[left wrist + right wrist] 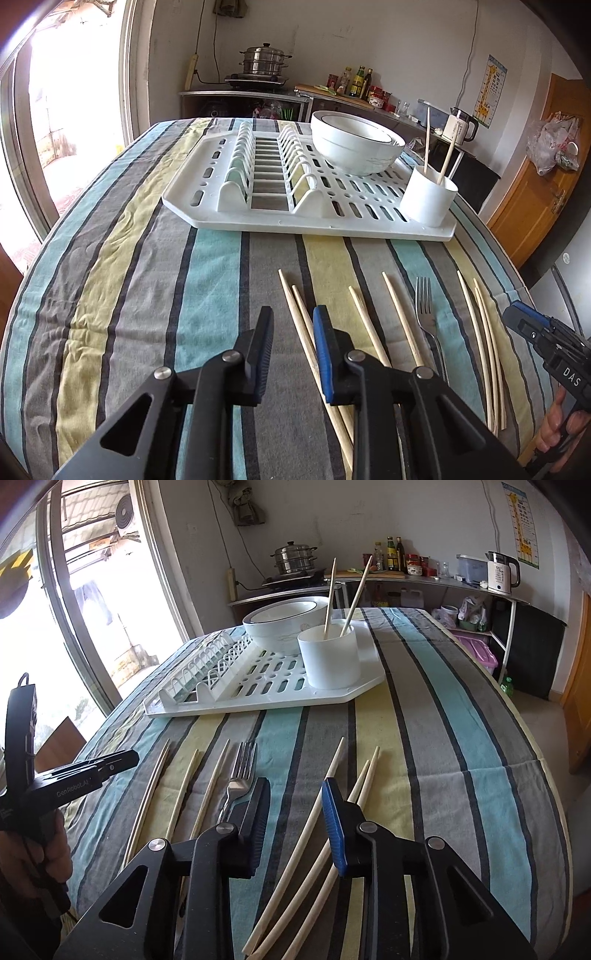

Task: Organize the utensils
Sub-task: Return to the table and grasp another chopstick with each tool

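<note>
Several wooden chopsticks (364, 319) lie on the striped tablecloth with a metal fork (424, 310) among them. A white cup (428, 195) at the rack's near right corner holds two chopsticks (426, 142). My left gripper (293, 321) is open and empty, low over the cloth, just left of the leftmost chopsticks. My right gripper (295, 794) is open and empty above three chopsticks (328, 812), with the fork (242, 771) to its left. The cup (330, 657) also shows in the right wrist view.
A white plastic dish rack (258, 177) sits mid-table with stacked white bowls (354, 142) on it. The right gripper's body (546, 339) shows at the right edge of the left view; the left gripper's body (74, 779) at the left of the right view. A kitchen counter stands behind.
</note>
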Tool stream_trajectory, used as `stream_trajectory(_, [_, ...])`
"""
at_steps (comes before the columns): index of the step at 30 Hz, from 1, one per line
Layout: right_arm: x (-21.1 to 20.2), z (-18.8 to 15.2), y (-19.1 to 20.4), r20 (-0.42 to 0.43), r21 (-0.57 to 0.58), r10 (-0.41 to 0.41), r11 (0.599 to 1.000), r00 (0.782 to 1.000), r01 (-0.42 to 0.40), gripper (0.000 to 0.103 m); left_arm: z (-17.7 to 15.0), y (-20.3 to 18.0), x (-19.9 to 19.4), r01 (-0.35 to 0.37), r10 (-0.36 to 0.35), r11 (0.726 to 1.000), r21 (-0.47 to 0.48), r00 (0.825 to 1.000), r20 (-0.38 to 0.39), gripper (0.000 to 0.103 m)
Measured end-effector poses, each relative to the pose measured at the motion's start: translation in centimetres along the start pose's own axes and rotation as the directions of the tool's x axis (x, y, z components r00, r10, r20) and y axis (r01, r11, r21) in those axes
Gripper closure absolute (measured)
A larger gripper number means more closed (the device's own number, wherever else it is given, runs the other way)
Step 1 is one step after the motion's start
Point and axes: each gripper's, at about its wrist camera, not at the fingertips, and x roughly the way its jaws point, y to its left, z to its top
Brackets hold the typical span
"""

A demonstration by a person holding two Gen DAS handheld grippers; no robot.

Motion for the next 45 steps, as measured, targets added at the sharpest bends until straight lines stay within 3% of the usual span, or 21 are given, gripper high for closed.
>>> stream_trajectory(7, [1.7,0.7,0.4,-0.033,-0.010,0.016,1.000,0.999,-0.016,0.073,1.3,0.4,1.3,0.000,0.000,1.000,-0.006,1.000,-0.023,0.080])
stream_trajectory(19, [4.9,2.6,-1.6,-0.102,0.022,-0.077,0.997,0.992,0.079,0.073,2.3,0.6,3.9,-0.021,0.020,1.000,-0.015,0.996,-0.092,0.080])
stream_trajectory(24, [6.4,3.1,-1.9,-0.147,0.014,-0.100,0.995,0.984,0.103,0.073,2.5,0.5,4.7,-0.021,0.019,1.000,-0.016,0.993,-0.116,0.087])
stream_trajectory(30, [7.0,3.3,-1.5,-0.177,-0.021,-0.154,0.988,0.972,0.152,0.079,2.8,0.0,5.0,-0.040,0.042,0.999,0.017,0.991,-0.123,0.089])
stream_trajectory(35, [7.4,3.5,-1.0,-0.188,-0.057,-0.194,0.981,0.963,0.187,0.095,3.0,-0.6,5.2,-0.056,0.062,0.997,0.054,0.989,-0.134,0.096])
stream_trajectory(45, [7.3,3.7,-1.2,-0.188,-0.038,-0.162,0.987,0.969,0.158,0.096,3.4,-1.0,5.5,-0.045,0.058,0.995,0.089,0.988,-0.141,0.099])
